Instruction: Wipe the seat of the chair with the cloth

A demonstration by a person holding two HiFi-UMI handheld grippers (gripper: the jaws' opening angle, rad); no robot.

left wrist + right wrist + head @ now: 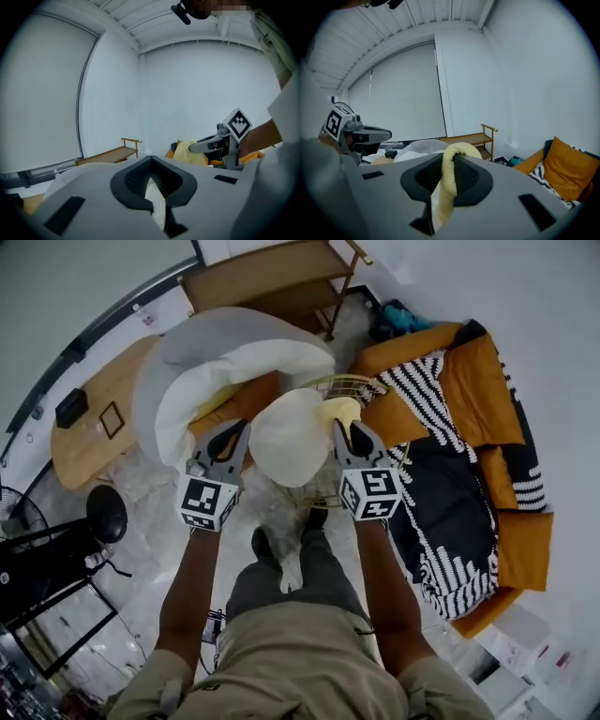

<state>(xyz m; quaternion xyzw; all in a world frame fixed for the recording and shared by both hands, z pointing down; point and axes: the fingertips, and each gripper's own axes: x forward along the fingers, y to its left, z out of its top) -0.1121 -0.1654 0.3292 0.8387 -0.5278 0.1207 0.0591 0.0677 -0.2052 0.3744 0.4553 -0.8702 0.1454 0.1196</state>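
1. Head view has me holding the cloth [292, 435] spread between my two grippers at the middle of the frame. It is over the wire-framed chair [345, 383]. Gold wires show past the cloth's upper right edge and below its lower edge, and the seat itself is hidden under the fabric.
2. In the left gripper view, my left gripper [230, 439] is pinched down on a thin pale corner of the cloth. The jaws are almost together, with only the fabric between them.
3. In the right gripper view, my right gripper [347, 437] is clamped on a thicker, yellowish fold. The fold humps up over the jaw tips and hangs down between them.
4. I cannot tell whether the cloth touches the seat. Both gripper views look out at the walls rather than down, so I judge it is held above the seat.
5. As I read it, I am at the positioning step, and the wiping stroke has not yet begun.
6. The next move calls for lowering both grippers together until the cloth lies on the seat, then dragging it across with both pinches kept firm.
7. The left corner is thin and could slip. The chair's wires at the upper edge could snag the fabric.
8. The grey-and-white beanbag [216, 362] at the upper left sits near my left gripper, so I should keep the sweep inside the chair frame.
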